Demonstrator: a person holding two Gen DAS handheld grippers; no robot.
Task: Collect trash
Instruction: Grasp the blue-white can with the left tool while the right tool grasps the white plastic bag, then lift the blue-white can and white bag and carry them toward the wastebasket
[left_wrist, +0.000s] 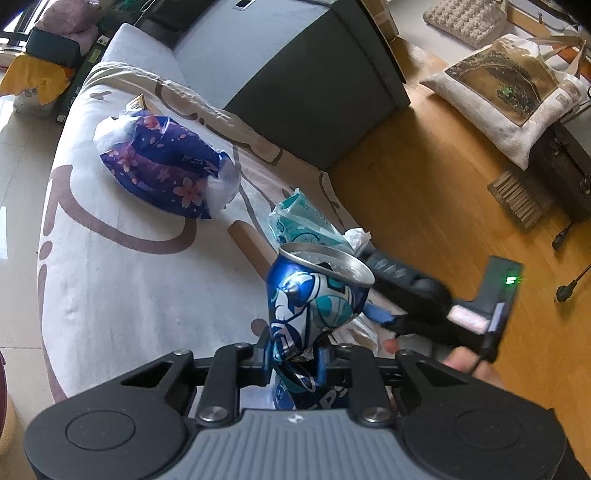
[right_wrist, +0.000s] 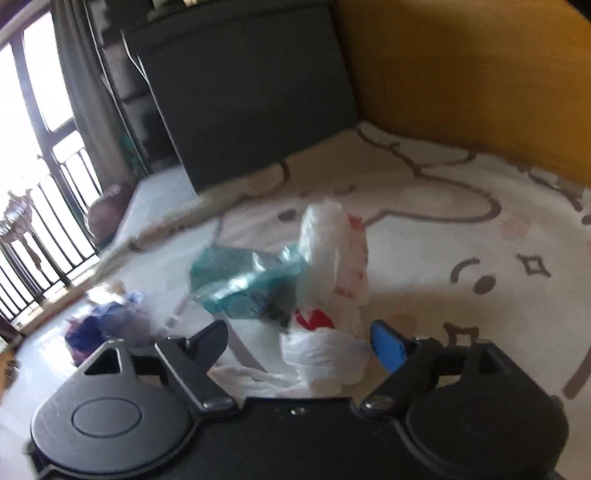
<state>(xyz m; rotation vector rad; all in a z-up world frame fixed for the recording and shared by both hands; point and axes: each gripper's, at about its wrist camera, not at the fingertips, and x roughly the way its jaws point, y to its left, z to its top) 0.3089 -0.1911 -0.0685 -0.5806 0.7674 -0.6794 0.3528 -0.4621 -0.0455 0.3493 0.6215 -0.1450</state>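
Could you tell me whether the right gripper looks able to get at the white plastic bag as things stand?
Probably yes: the right gripper is open, and the white plastic bag lies on the rug directly ahead of its fingers. Only a teal wrapper rests against the bag's side.

Light: we are seeing daylight glaring through the far-left window (right_wrist: 22, 122).
Blur: the right wrist view is smearing.
Edges: both views are bowing.
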